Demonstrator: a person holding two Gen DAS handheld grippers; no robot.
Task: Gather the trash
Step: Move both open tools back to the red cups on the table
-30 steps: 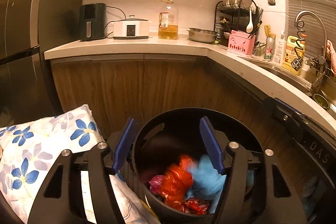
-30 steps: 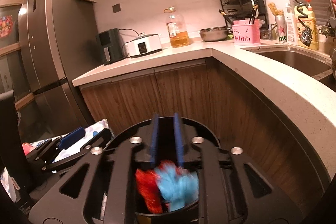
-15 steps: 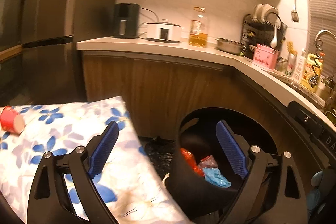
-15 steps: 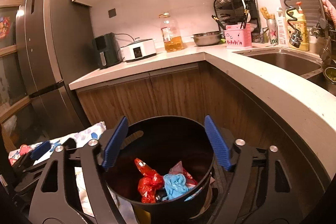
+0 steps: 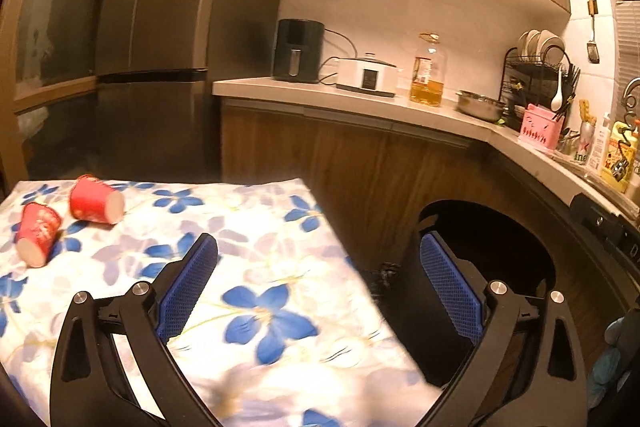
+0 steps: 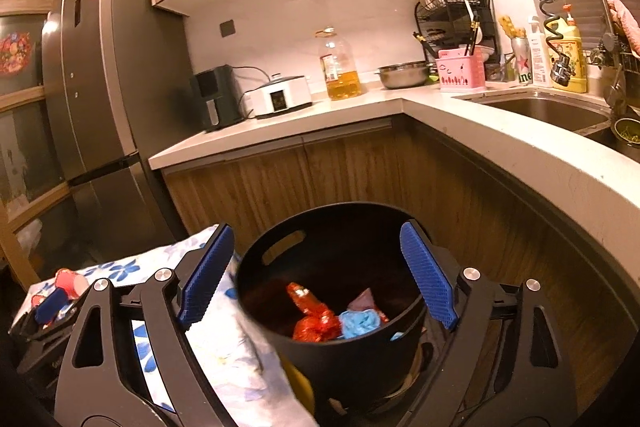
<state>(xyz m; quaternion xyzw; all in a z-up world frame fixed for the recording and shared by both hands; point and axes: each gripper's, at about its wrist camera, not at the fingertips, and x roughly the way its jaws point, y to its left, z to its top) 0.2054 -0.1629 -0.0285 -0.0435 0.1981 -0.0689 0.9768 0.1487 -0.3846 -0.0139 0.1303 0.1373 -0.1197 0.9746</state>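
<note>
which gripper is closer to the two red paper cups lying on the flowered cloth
Left. The left gripper, open and empty, points over the flowered cloth toward the red paper cups. The right gripper hangs over the black bin, its jaws opening with nothing between them.

The black bin [image 5: 480,267] in the left wrist view shows only a dark mouth, its contents hidden. Its near side sits behind the blue pad [image 5: 448,287]. The flowered cloth [image 5: 260,267] blurs toward the bottom edge, where it's cut off. In the right wrist view, the bin's base [image 6: 360,367] is lost behind claw frame, and labels by the sink [image 6: 536,107] are too small to read.
</note>
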